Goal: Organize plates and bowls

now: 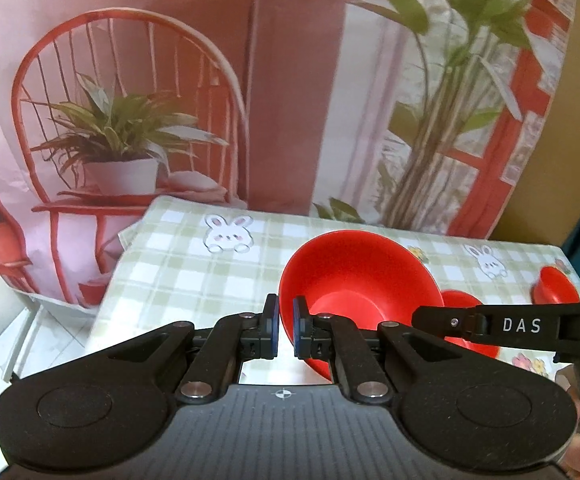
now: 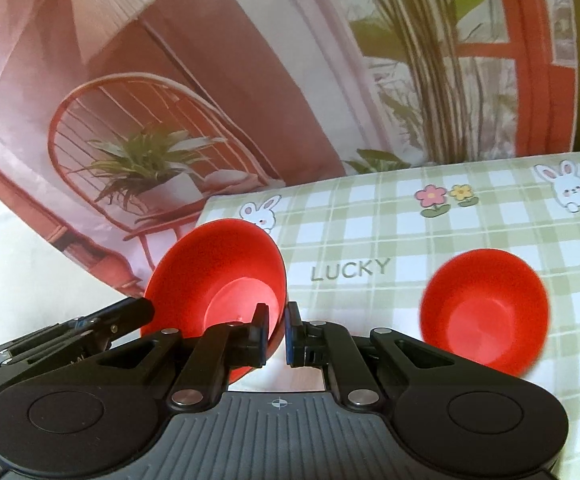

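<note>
My left gripper (image 1: 285, 326) is shut on the left rim of a red bowl (image 1: 360, 276) and holds it tilted above the table. My right gripper (image 2: 277, 334) is shut on the right rim of the same red bowl (image 2: 217, 276); its finger (image 1: 510, 326) reaches in from the right in the left wrist view. A second red bowl (image 2: 486, 312) sits on the tablecloth to the right. In the left wrist view a red dish (image 1: 460, 304) shows behind the held bowl, and a small red bowl (image 1: 556, 286) stands at the far right.
The table has a green checked cloth (image 2: 410, 232) with rabbits and flowers. A printed backdrop (image 1: 129, 120) of a chair and plants hangs behind the far edge. The table's left edge (image 1: 105, 300) drops to a tiled floor.
</note>
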Tool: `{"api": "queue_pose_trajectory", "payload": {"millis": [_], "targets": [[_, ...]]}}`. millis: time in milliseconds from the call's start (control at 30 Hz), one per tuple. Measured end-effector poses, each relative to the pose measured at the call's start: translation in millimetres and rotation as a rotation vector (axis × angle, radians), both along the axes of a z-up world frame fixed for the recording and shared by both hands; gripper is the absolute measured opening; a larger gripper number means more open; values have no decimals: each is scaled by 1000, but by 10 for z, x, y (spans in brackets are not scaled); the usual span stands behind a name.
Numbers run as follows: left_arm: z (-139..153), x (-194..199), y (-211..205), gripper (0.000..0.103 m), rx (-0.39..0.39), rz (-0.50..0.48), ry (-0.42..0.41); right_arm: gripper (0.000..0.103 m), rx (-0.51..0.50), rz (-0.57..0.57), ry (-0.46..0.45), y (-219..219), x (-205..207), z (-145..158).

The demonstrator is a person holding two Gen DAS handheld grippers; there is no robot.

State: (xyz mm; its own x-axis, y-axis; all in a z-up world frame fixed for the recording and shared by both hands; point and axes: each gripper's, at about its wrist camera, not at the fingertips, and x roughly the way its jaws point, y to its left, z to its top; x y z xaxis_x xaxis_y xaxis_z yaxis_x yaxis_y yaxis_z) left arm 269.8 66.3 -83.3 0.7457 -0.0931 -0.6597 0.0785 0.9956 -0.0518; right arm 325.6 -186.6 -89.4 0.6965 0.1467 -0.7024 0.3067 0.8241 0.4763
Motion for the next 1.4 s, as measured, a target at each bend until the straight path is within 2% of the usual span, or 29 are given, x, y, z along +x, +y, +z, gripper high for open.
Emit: {"api": "queue_pose_trajectory", "payload": {"millis": [267, 633, 833, 1067, 1400], "targets": [[-107, -127, -291, 8, 13, -37, 35, 8, -20, -14, -9, -155, -416, -23], [-295, 0, -806, 8, 31, -105, 73, 8, 14, -108, -15, -671, -774, -189], [-424, 140, -1052, 8, 33, -133, 84, 8, 15, -153, -5, -923, -821, -323], [-564, 323, -1358, 8, 77, -180, 73, 8, 6, -199, 7, -1206, -842, -497], [-820, 512, -1519, 8, 107, -211, 114, 8, -30, -207, 28, -1438, -792, -732]]}}
